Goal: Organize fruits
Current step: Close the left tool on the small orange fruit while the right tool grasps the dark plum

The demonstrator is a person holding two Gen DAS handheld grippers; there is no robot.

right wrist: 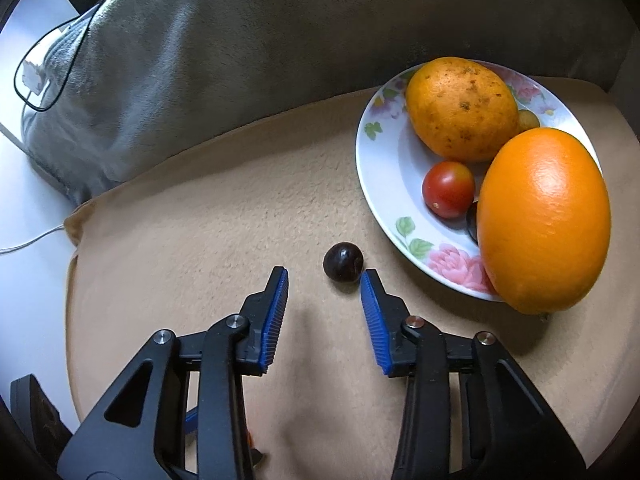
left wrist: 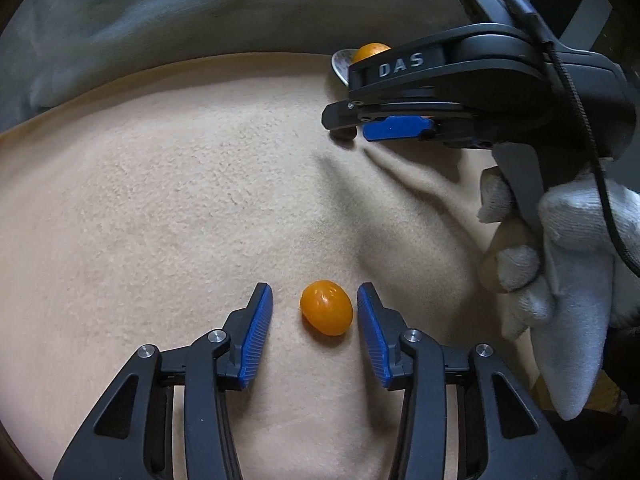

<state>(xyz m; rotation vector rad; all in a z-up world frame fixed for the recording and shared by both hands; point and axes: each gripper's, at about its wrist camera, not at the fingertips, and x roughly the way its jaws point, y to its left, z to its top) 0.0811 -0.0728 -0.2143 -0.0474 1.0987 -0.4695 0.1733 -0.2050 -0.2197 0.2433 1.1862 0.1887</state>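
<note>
Left gripper [left wrist: 315, 312] is standing spread, straddling a small orange fruit [left wrist: 326, 307] on the beige blanket [left wrist: 160, 208], pads clear of its skin. Right gripper [right wrist: 325, 292], held in a white-gloved hand [left wrist: 560, 264], is likewise standing spread, its tips reaching just short of a dark round berry [right wrist: 343, 261] lying beside the floral plate [right wrist: 384, 184]. Sitting on that plate already: a speckled orange [right wrist: 460, 108], a cherry tomato [right wrist: 449, 189], a smooth orange [right wrist: 544, 220] overhanging the rim. Judged roughly half done; two loose pieces are awaiting pickup and transfer.
</note>
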